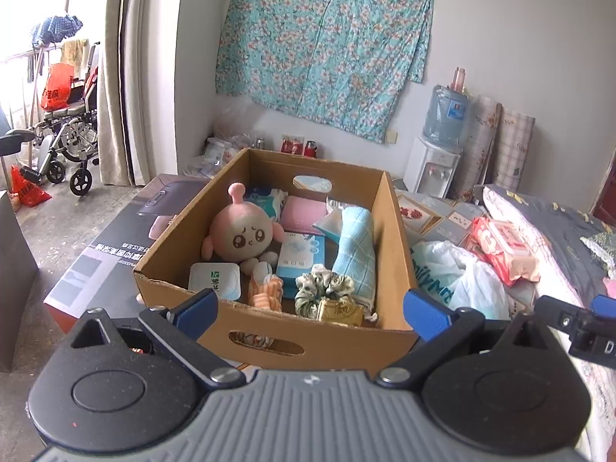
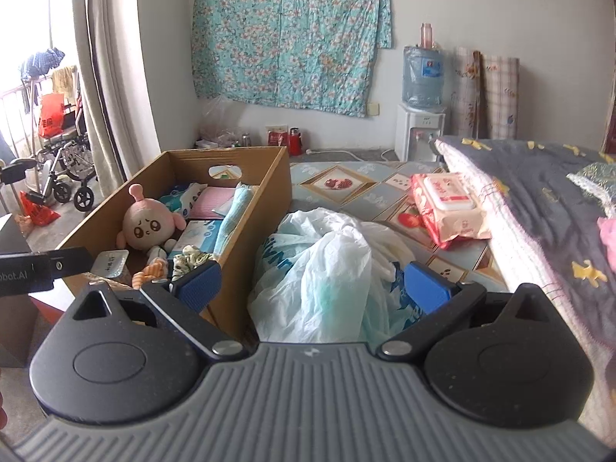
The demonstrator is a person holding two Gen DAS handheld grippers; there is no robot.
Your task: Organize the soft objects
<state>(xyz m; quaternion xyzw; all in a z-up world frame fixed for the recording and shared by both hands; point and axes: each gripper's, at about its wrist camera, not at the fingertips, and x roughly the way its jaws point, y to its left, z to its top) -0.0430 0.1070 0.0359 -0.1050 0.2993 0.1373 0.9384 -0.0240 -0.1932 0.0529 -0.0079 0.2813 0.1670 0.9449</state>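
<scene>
**Both grippers empty above a half-filled box**

Left gripper hovered spread and empty over the near wall of a cardboard box, likely so its contents stayed in view. Inside lay soft things packed close: a pink plush, a rolled blue towel, a scrunchie and tissue packs. Right gripper, also spread and empty, pointed at a crumpled plastic bag just beside the box, probably the next pick. A wipes pack lay farther off on the patterned mat, beside a quilt. Behind stood a floral wall cloth, a water dispenser and a wheelchair.
</scene>
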